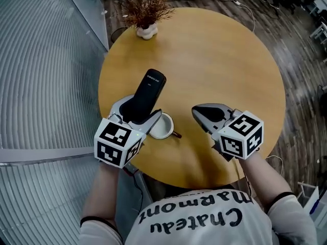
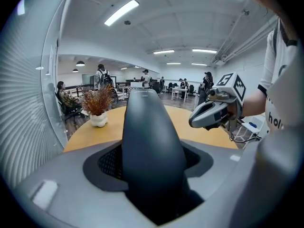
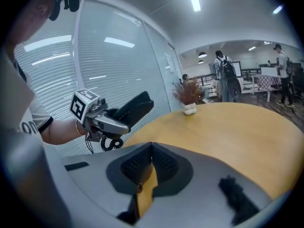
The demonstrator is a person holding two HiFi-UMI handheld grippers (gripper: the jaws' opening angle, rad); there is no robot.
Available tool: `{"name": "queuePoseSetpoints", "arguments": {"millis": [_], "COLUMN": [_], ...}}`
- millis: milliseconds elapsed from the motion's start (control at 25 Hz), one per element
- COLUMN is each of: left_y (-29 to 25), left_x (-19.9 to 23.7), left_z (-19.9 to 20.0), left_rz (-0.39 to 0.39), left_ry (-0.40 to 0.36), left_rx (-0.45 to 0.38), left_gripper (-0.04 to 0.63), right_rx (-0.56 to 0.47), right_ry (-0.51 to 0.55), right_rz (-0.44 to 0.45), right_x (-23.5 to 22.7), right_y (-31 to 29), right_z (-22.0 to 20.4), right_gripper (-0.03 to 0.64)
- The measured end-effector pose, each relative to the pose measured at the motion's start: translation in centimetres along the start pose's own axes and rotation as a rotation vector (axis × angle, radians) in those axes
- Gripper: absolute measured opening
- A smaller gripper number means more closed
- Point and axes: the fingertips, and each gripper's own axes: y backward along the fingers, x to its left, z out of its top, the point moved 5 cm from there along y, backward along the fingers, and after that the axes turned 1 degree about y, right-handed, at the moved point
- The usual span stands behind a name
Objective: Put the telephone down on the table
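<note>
The left gripper (image 1: 139,110) is clamping its jaws on the lower end of the black telephone (image 1: 148,92), holding it in the air over the near-left part of the round table (image 1: 219,60), at the left centre of the head view. The handset is pointing up and away from the person, its rounded top tilting toward the upper part of the frame. That looks like a carrying grip, with the free length left clear to be lowered flat. The set-down is judged to be not yet done, since the right gripper view is showing the phone riding clear of the tabletop.

The right gripper (image 1: 208,115) is hovering to the right of centre with its jaws together and nothing between them. It is apparently standing by and keeping out of the landing area.

The telephone is looking smooth, matte and hard, a tapering plastic bar with softened corners. A coiled cord (image 3: 102,144) is hanging below the left gripper. The table is showing a warm, even wood finish, bare across most of its top.

A small white cup (image 1: 161,126) is sitting just beside the left gripper, crowding that spot. A dried, rust-coloured plant (image 1: 145,6) in a pale knobbly pot (image 1: 146,32) is standing at the far edge, well apart from the grippers. Ribbed translucent glass (image 1: 46,86) is filling the left of the frame.
</note>
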Motion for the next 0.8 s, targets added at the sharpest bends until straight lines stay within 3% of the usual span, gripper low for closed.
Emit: {"name": "queuePoseSetpoints", "arguments": {"millis": [200, 440, 640, 800], "left_y": [-0.6, -3.7, -7.0, -10.2], "left_x": [0.5, 2.1, 4.3, 5.6], "left_z": [0.3, -0.4, -0.5, -1.1], "left_rz": [0.018, 0.024, 0.033, 0.04], "left_ry": [-0.009, -0.045, -0.006, 0.007], "left_rx": [0.006, 0.043, 0.052, 0.092], "left_gripper": [0.317, 0.318, 0.316, 0.317], "right_rx": [-0.036, -0.073, -0.088, -0.085], "right_ry": [0.039, 0.013, -0.051, -0.042], "right_rz": [0.027, -0.01, -0.023, -0.023], "right_x": [-0.6, -3.0, -4.8, -5.4], "right_y": [-2.3, -5.1, -7.1, -8.1], "right_z": [2.0, 2.0, 1.9, 2.0], "right_gripper": [0.014, 0.014, 0.014, 0.014]}}
